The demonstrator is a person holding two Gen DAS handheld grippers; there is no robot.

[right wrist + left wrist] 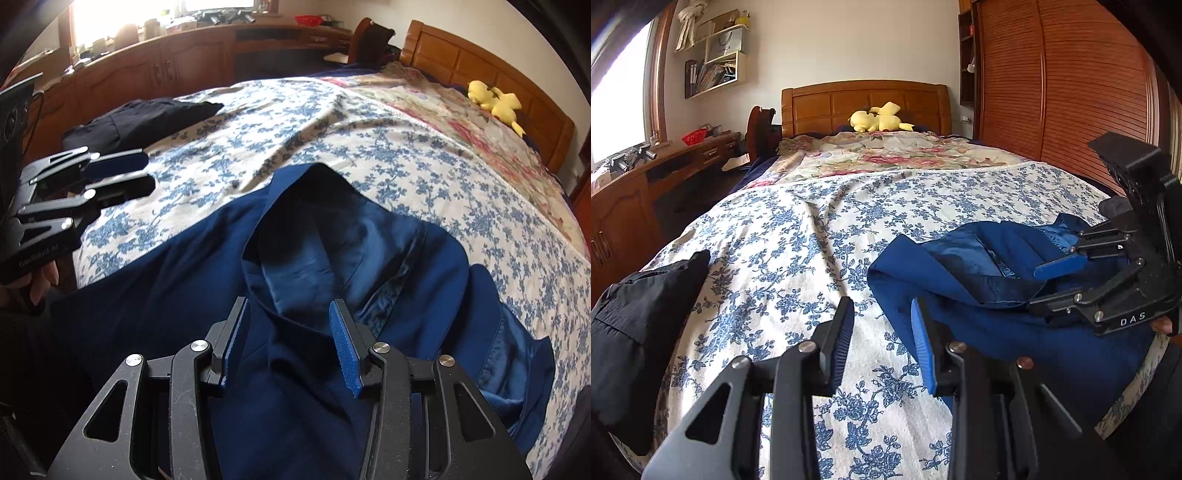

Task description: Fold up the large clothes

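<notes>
The left wrist view sits low at the bed's foot, facing the headboard. The right wrist view looks steeply down, close over the jacket, toward the cabinets. Both share jacket, bedspread and yellow toy.

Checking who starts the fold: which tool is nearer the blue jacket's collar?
Right. The right tool hangs just above the blue jacket at its collar; the left tool is off beside it, over the bedsheet.
</notes>
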